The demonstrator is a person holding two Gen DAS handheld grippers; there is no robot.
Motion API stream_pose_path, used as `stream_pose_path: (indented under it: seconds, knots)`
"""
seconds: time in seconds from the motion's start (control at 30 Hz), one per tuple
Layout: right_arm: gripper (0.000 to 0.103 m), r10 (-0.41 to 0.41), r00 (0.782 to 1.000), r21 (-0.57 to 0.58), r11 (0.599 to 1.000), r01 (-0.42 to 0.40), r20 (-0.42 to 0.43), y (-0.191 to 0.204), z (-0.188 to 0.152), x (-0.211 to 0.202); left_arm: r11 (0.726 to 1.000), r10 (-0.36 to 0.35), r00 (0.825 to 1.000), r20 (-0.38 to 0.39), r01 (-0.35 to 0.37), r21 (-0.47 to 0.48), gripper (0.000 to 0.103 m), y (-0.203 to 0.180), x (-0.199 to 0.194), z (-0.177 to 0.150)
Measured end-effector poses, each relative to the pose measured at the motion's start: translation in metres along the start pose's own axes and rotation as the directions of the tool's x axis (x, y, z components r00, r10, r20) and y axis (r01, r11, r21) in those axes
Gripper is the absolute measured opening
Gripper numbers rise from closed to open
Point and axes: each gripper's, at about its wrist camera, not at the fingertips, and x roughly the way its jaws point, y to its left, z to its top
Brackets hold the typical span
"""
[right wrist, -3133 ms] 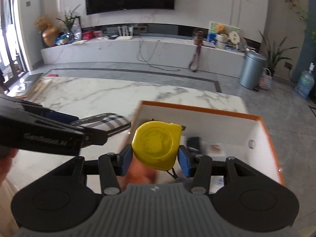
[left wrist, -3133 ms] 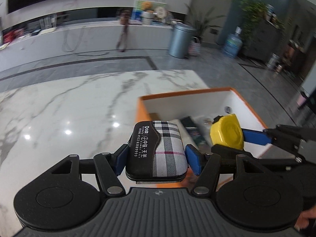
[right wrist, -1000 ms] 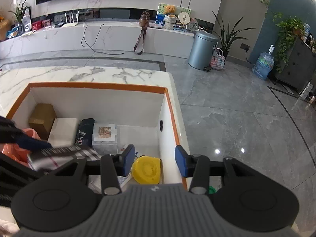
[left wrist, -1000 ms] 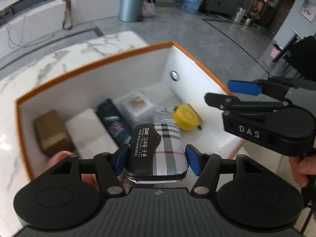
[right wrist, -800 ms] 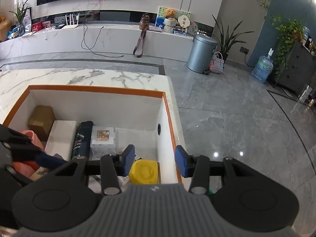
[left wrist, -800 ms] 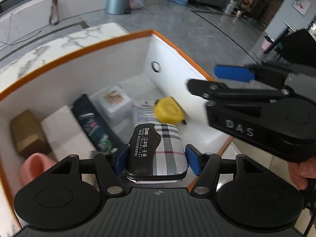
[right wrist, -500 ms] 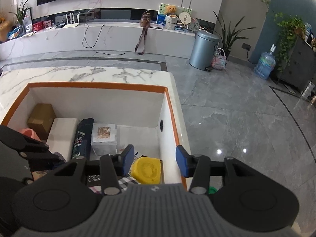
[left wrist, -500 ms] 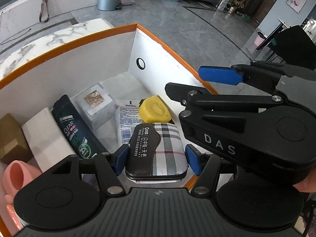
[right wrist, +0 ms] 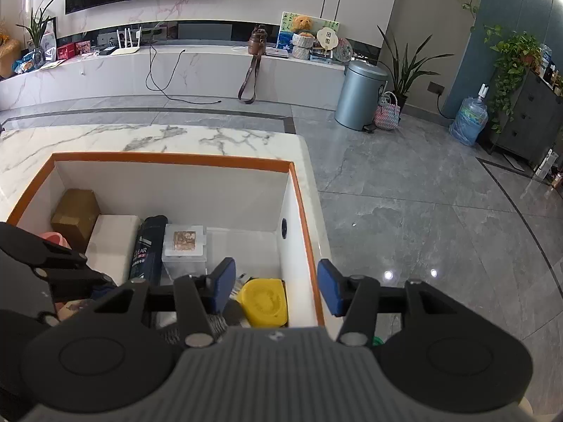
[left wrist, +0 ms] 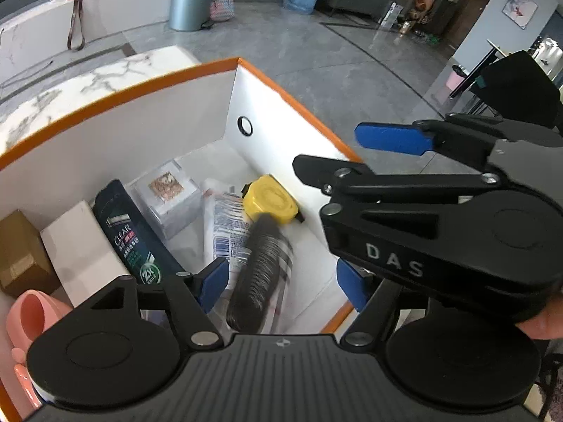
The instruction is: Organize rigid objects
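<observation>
The left gripper (left wrist: 278, 281) jaws, clamped on the plaid case (left wrist: 262, 274) 0.5 s ago, now stand apart; it drops blurred into the orange box (left wrist: 116, 96) beside the yellow tape measure (left wrist: 271, 200). The right gripper (right wrist: 276, 286) jaws stand apart, empty. Both deposits appear complete.

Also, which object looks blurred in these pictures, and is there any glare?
Left wrist view: the plaid case is smeared by motion blur between the open left gripper fingers; the yellow tape measure stays sharp. Right wrist view: small glare spots on the grey floor.
</observation>
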Motion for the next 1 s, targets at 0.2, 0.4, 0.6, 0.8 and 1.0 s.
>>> stream_pose_path:
  seconds: [0.2,0.4,0.6,0.8,1.0]
  knots:
    - [0.052,0.004,1.000,-0.016,1.000,-0.004,-0.002,0.004,0.002,-0.005,0.999,0.034,0.999,0.011,-0.034,0.004,0.083,0.003,-0.014,-0.003]
    - [0.058,0.005,0.999,-0.033,0.999,-0.004,0.032,0.011,0.008,-0.025,0.996,0.092,0.994,0.062,-0.091,-0.011,0.082,0.007,-0.048,-0.008]
    - [0.062,0.014,0.997,-0.039,0.999,-0.011,0.070,0.019,0.014,-0.055,0.986,0.166,0.971,0.173,-0.158,-0.056,0.081,0.012,-0.098,-0.026]
    - [0.063,0.042,0.993,-0.058,0.998,-0.036,0.106,0.031,0.014,-0.087,0.968,0.249,0.916,0.315,-0.231,-0.094,0.081,0.011,-0.151,-0.045]
    - [0.066,0.099,0.984,-0.054,0.994,-0.092,0.147,0.042,0.005,-0.119,0.933,0.360,0.814,0.456,-0.323,-0.161,0.081,0.008,-0.189,-0.066]
